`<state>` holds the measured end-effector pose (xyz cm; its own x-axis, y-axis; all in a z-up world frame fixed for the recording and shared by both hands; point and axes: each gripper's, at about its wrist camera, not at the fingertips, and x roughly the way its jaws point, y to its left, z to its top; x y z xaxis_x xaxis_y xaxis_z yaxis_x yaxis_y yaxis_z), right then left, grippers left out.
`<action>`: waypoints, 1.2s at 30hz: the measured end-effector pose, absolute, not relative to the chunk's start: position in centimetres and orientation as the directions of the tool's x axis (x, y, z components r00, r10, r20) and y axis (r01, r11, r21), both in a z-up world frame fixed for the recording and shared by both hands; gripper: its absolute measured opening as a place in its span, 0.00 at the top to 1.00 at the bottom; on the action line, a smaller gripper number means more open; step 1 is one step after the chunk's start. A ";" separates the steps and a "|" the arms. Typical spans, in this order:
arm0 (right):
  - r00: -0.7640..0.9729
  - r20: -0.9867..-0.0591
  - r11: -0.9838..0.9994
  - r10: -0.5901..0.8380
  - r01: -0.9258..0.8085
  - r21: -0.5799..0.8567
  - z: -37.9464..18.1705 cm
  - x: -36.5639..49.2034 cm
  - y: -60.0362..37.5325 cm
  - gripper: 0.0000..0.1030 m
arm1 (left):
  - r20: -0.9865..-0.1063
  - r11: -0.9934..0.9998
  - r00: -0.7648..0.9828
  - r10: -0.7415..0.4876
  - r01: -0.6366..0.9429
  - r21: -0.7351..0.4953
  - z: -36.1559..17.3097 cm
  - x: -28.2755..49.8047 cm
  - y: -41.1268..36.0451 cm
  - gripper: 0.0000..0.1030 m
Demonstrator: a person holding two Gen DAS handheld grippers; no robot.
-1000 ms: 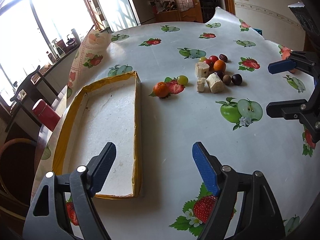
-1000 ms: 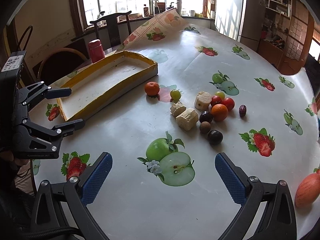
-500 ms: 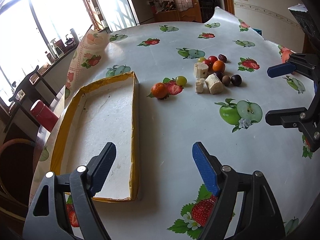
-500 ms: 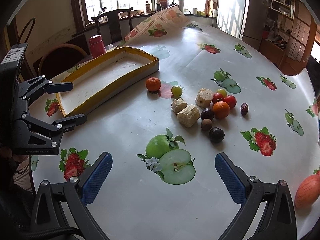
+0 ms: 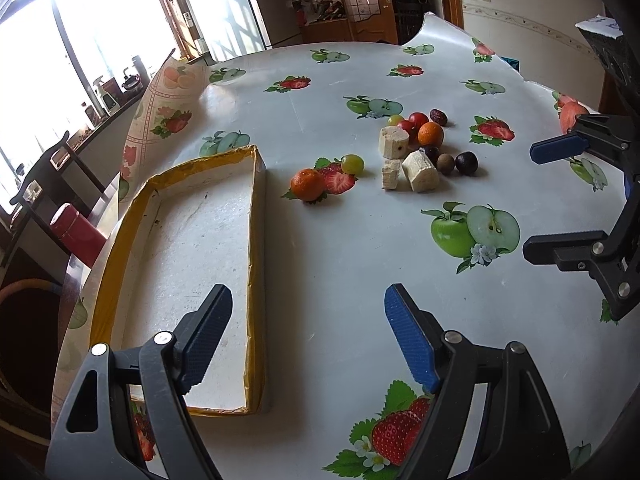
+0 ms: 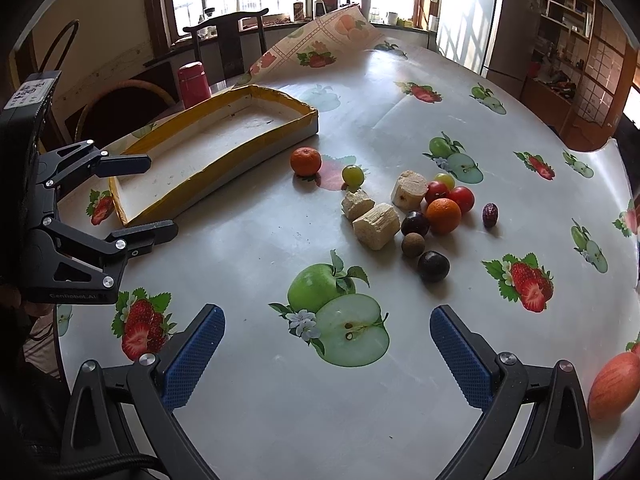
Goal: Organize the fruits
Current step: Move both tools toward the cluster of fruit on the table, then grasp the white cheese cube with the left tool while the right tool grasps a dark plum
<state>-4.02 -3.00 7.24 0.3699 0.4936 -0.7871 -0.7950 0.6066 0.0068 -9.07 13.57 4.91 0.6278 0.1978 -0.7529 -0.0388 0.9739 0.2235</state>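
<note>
A pile of small fruit lies mid-table: a mandarin [image 5: 307,184] [image 6: 305,161], a green grape [image 5: 352,163] [image 6: 353,175], an orange [image 5: 431,134] [image 6: 443,215], red tomatoes [image 6: 461,198], dark plums [image 6: 433,266] and pale cut chunks [image 5: 420,171] [image 6: 376,226]. A shallow yellow-edged tray [image 5: 120,276] [image 6: 156,146] sits empty to the left of them. My left gripper [image 5: 308,336] hovers open over the tray's near right edge. My right gripper [image 6: 326,340] is open above a printed apple, short of the pile. Neither holds anything.
The round table [image 6: 260,240] wears a fruit-print cloth, curled up at the far edge. A red apple [image 6: 614,386] rests at the right rim. A red flask [image 5: 76,234] and wooden chairs [image 6: 234,40] stand beyond the tray side.
Both grippers have drifted slightly; the tray and fruit sit a little lower and nearer in both views. Both stay open and nothing was picked up.
</note>
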 end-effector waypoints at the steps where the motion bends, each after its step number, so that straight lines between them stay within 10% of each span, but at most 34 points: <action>1: 0.368 -0.788 0.610 0.494 -0.793 0.012 7.2 -3.9 -3.1 0.00 | -0.755 0.975 0.628 0.191 -0.034 0.218 4.9 -8.8 13.4 0.23; 11: 0.422 -0.792 0.723 0.440 -0.690 0.034 5.8 -0.1 -4.5 0.03 | -0.789 0.993 0.611 0.063 0.042 0.112 4.1 -4.5 11.8 0.24; 16: 0.406 -0.807 0.768 0.429 -0.635 0.089 4.3 3.0 -4.6 0.39 | -0.796 0.997 0.605 -0.018 0.070 0.031 3.6 -2.1 11.5 0.24; 22: 0.387 -0.829 0.790 0.404 -0.604 0.103 2.4 5.9 -4.0 0.60 | -0.823 0.998 0.567 -0.029 0.057 0.005 1.9 1.3 11.6 0.24; 36: 0.389 -0.823 0.813 0.414 -0.565 0.142 1.6 8.1 -4.2 0.75 | -0.838 0.998 0.542 -0.065 0.045 -0.049 0.3 5.6 12.9 0.24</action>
